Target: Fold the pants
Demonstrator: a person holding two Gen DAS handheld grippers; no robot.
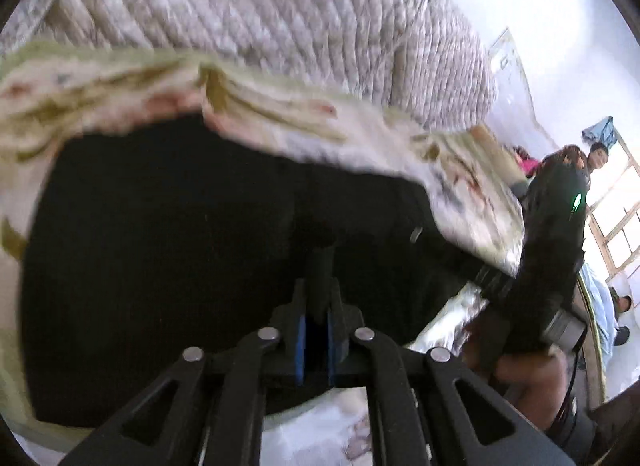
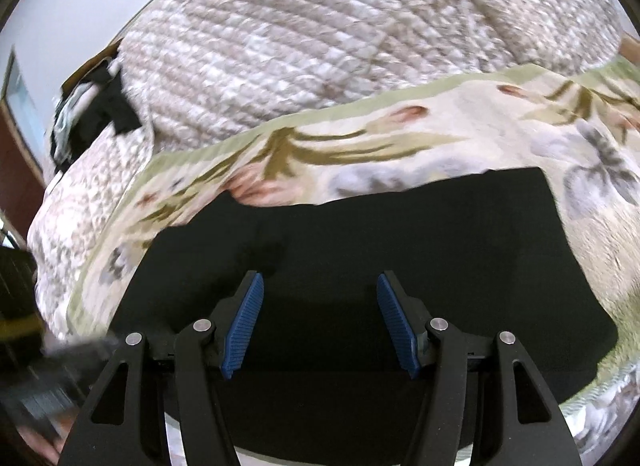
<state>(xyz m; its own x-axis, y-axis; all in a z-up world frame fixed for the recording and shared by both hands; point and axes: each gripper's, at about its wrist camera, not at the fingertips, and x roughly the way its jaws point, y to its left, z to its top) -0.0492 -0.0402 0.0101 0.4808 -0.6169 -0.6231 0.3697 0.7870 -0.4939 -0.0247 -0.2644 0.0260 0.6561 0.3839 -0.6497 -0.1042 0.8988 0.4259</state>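
A: What do the pants (image 2: 360, 250) look like?

B: Black and flat, a broad dark slab with straight edges and a squared corner at the upper right in the right wrist view. They lie on a floral bedspread (image 2: 400, 137), cream with a pale green border, olive leaves and pink and grey blossoms. Behind that is a heaped quilted blanket (image 2: 320, 33) in grey and white.

A: Any detail on the fabric?

B: Very little; it is so dark that folds hardly show. In the left wrist view there is a faint vertical crease ahead of the fingers and one small pale spot, perhaps a button (image 1: 416, 234), but the picture is blurred.

A: And the left gripper (image 1: 320, 266)?

B: Its fingers are pressed together, blue pads almost meeting. It sits over the pants. Whether cloth is pinched between the tips I cannot tell, black on black.

A: The right gripper (image 2: 320, 286)?

B: Fingers wide apart, ribbed blue pads facing each other, nothing between them. It hangs above the near part of the pants. In the left view it shows at the right edge, held in a person's hand (image 1: 528, 370).
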